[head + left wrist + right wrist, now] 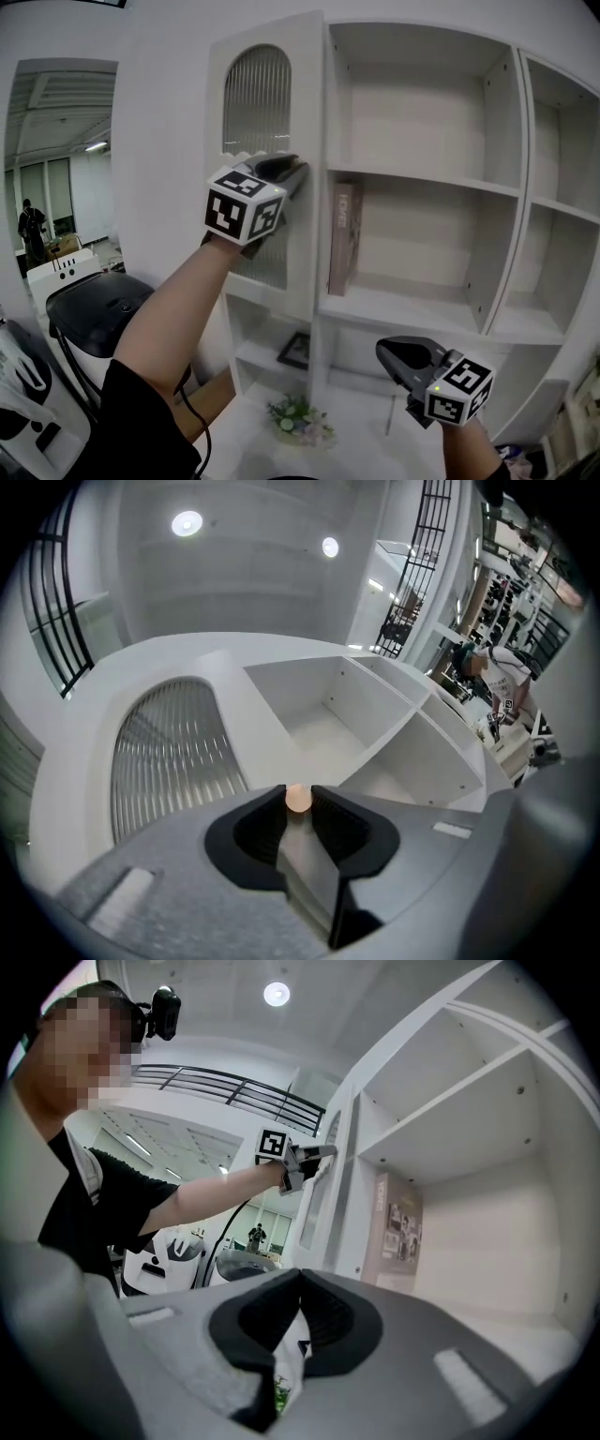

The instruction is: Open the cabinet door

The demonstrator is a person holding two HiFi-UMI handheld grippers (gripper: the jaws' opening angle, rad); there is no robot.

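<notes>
White built-in shelving [422, 183] covered the wall beside a mirror [56, 169]. At the unit's left side the cabinet door [305, 112], with an arched ribbed-glass pane, stood swung out from the shelves. An upright book [344, 239] stood on a shelf just beside it. The left gripper [296, 172] was raised at the door, its jaws pinching a small pale knob [298, 799]. The right gripper [386, 354] hung low, jaws pressed together on nothing.
</notes>
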